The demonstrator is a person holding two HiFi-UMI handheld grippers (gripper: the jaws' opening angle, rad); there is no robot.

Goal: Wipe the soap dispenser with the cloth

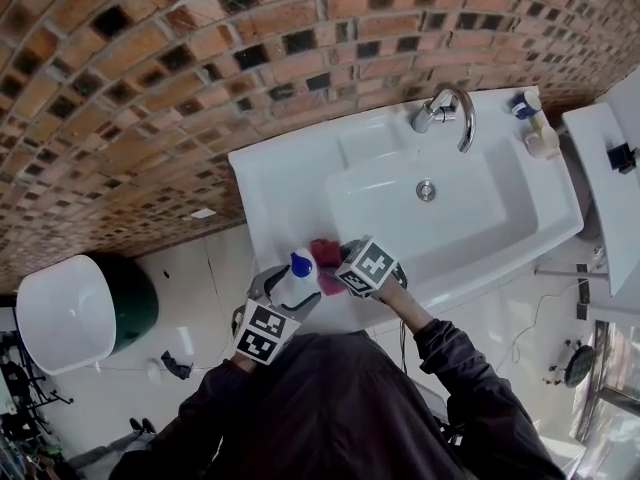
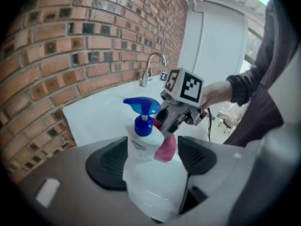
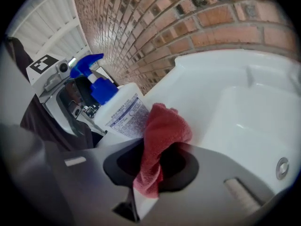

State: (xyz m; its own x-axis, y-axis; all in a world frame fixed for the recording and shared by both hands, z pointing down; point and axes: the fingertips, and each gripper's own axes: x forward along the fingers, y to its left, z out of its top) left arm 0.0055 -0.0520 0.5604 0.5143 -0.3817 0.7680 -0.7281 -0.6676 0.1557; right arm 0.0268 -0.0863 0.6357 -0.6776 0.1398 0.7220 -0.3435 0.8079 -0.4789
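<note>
A white soap dispenser (image 1: 297, 280) with a blue pump stands at the front left rim of the sink (image 1: 270, 183). In the left gripper view the dispenser (image 2: 143, 147) sits between the wide-spread jaws of my left gripper (image 2: 153, 161), and its pads do not visibly press on it. My right gripper (image 3: 155, 166) is shut on a red cloth (image 3: 160, 135). The cloth (image 2: 165, 149) lies against the dispenser's right side, below the pump. In the right gripper view the dispenser's label (image 3: 120, 114) shows just left of the cloth.
The white basin with its drain (image 1: 426, 190) lies to the right, the chrome faucet (image 1: 450, 113) behind it. Small bottles (image 1: 535, 128) stand at the sink's back right corner. A brick wall (image 1: 150, 88) backs the sink; a white bowl-shaped fixture (image 1: 65, 313) sits at the left.
</note>
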